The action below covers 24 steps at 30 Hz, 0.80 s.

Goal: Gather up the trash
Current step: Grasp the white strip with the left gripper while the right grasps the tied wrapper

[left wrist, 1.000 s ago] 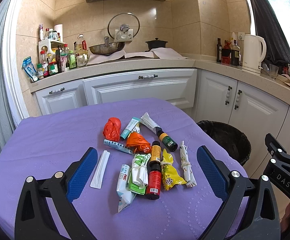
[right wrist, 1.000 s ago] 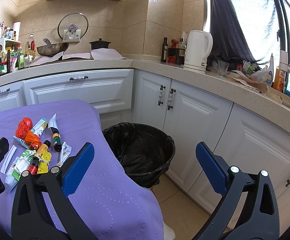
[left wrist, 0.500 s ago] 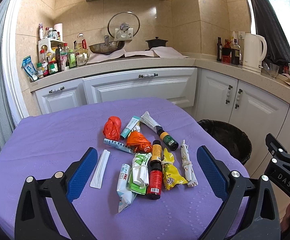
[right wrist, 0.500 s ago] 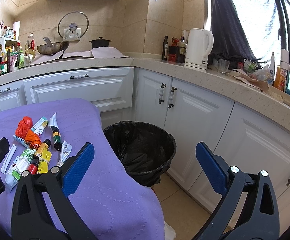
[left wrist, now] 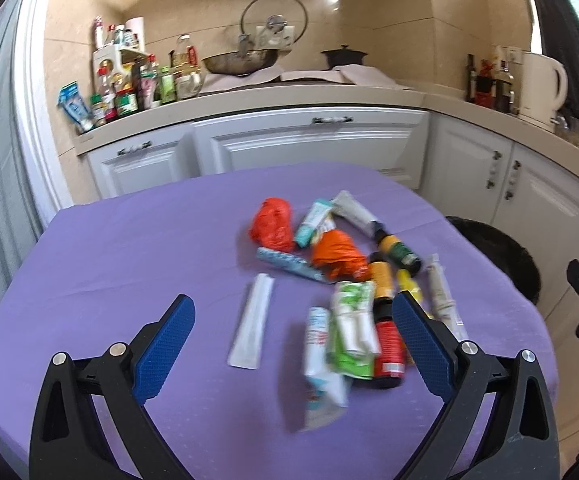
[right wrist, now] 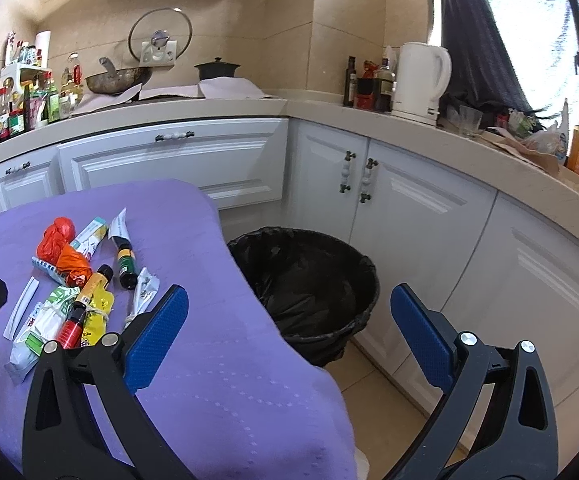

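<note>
Purple table; two orange bags, one white strip; both tongs wide, empty.

White kettle on far right counter, dark bottles just left of it. Wok and black pot on far counter; glass lid against wall behind. Condiment jars crowd far left corner. White cabinets below.

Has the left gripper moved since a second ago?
Yes. The left gripper has shifted left: the white strip, earlier beside its left finger, now lies between the fingers. It is open and empty.
</note>
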### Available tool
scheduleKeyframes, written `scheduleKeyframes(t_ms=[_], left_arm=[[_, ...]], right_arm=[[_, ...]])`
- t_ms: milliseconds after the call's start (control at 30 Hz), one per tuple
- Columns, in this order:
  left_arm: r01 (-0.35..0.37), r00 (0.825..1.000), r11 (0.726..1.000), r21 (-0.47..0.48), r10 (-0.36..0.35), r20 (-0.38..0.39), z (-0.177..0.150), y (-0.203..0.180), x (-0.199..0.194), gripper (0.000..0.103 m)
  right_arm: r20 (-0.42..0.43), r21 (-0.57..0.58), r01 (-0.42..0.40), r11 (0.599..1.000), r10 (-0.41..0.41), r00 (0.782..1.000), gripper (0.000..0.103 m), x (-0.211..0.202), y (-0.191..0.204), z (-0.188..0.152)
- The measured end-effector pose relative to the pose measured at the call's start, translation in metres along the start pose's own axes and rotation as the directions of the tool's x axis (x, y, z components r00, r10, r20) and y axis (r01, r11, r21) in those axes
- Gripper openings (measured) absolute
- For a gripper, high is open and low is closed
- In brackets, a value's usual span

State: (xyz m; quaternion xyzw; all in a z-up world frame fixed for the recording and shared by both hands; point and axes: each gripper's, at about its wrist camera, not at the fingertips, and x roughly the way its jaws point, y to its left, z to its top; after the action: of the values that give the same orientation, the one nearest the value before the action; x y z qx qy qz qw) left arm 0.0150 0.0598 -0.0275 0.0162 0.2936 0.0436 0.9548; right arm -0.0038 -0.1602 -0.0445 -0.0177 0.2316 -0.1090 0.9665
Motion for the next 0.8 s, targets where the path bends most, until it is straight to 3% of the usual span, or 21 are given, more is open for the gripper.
scheduleKeyframes(t_ms=[133,200,267,367,700,800], left_arm=[[-0.021,1.000,1.000,-0.017,0.021,-0.023,-0.004,0.016,0.008,0.091],[-0.019,0.999,1.000,-0.017,0.019,-0.049,-0.009,0.023,0.015,0.068],[-0.016,0.996,0.999,-0.028,0.014,-0.090,-0.011,0.030,0.023,0.067],[-0.034,0.991,0.999,-0.040,0.029,-0.128,-0.017,0.039,0.034,0.058],[-0.007,0.981,1.000,-0.026,0.002,-0.193,-0.019,0.044,0.061,0.053],[0.016,0.971,1.000,-0.017,-0.020,-0.237,-0.020,0.042,0.072,0.047]], right_arm=[[-0.025,-0.017,-0.032,0.999,0.032,0.999,0.087,0.009,0.012,-0.001],[-0.039,-0.022,-0.045,0.999,0.044,0.998,0.085,0.013,0.017,-0.001],[-0.050,-0.028,-0.055,0.998,0.054,0.997,0.084,0.017,0.022,-0.003],[-0.070,-0.041,-0.069,0.997,0.066,0.995,0.080,0.025,0.030,-0.005],[-0.133,-0.065,-0.120,0.991,0.110,0.985,0.079,0.049,0.052,-0.008],[-0.145,-0.071,-0.138,0.988,0.126,0.981,0.077,0.052,0.058,-0.008]])
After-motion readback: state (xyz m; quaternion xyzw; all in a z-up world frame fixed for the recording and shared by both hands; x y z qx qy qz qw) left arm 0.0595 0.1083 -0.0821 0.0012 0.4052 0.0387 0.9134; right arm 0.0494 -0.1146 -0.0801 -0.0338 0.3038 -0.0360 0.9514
